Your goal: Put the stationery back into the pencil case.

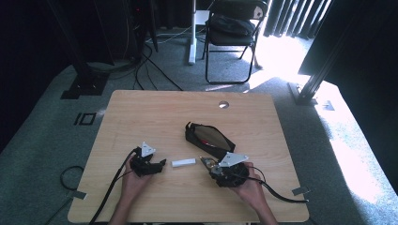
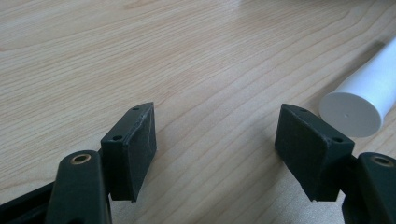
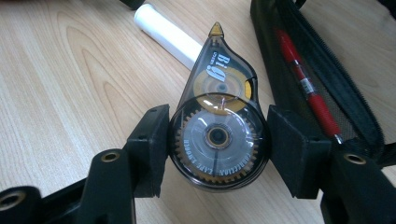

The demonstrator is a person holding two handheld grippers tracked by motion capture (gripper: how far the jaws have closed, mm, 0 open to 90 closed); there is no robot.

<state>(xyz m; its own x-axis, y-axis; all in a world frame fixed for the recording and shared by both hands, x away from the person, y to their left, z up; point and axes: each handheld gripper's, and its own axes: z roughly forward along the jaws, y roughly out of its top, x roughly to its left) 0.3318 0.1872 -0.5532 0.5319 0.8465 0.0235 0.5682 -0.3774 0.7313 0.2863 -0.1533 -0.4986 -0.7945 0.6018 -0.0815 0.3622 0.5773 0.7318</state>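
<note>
Wooden table (image 1: 141, 112) on grey carpet, person's forearms come in from the bottom edge of the high view, one gripper per hand

Left gripper (image 1: 162, 163) sits low over the table at centre-left, jaws spread wide with bare wood between them, holding nothing. In the left gripper view (image 2: 215, 140) a white tube (image 2: 369, 88) lies on the table just beside the right-hand jaw, its flat round end facing the camera, not touching the jaw as far as I can tell. In the high view the same white tube (image 1: 183, 162) lies flat between the two grippers

Right gripper (image 3: 217, 140) pinches a correction tape dispenser (image 3: 218, 121) by its round smoky-clear body, both pads pressed on its sides, yellow tip pointing away toward the tube. Gear wheel and reel visible through the shell. From above, right gripper (image 1: 206, 164) is just in front of an open black pencil case (image 1: 209, 138), near the table's middle-right. Red pen (image 3: 306, 84) lies inside the case, seen through its mesh

Folding chair (image 1: 232, 33) stands on the floor beyond the table, well apart
</note>
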